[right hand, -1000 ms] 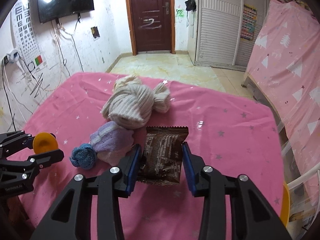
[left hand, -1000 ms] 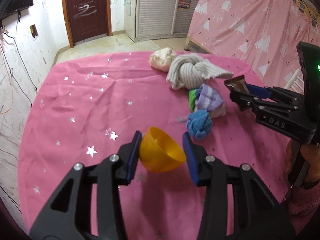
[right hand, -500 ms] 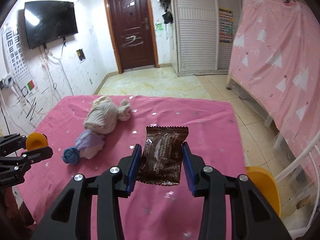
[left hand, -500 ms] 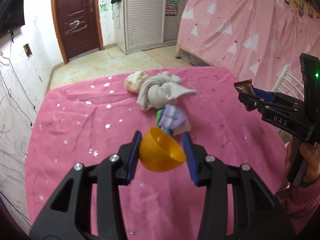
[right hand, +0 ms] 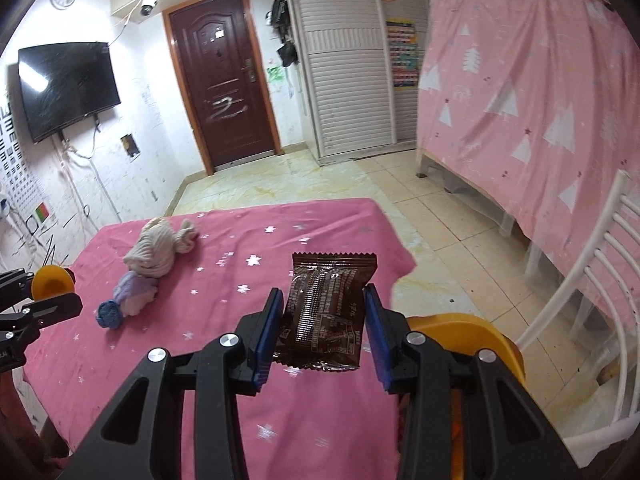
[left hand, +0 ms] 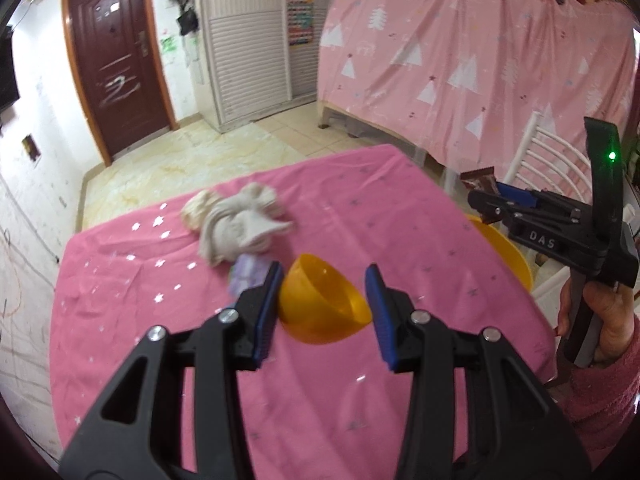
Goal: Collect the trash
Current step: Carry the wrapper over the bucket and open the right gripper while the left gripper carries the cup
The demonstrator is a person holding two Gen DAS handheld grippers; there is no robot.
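Note:
My left gripper [left hand: 323, 302] is shut on an orange plastic half-shell [left hand: 320, 304] and holds it above the pink star tablecloth [left hand: 160, 320]. My right gripper [right hand: 324, 320] is shut on a brown snack wrapper [right hand: 326, 314], held over the table's right edge. The right gripper also shows in the left wrist view [left hand: 486, 204] with the wrapper [left hand: 479, 180] in its tips. An orange bin [right hand: 472, 336] stands just below and right of the right gripper, beside the table; its rim shows in the left wrist view [left hand: 504, 248]. The left gripper shows at the left edge of the right wrist view [right hand: 40, 292].
Rolled socks lie on the table: a beige bundle [right hand: 158, 250], a lilac one [right hand: 134, 294] and a blue one [right hand: 109, 314]. A white chair [right hand: 592, 280] stands right of the bin. A pink curtain [right hand: 520, 100] hangs behind it.
Both grippers have risen and swung to the right with their loads. The right gripper now hangs by the table's right edge over the orange bin, which has come into view.

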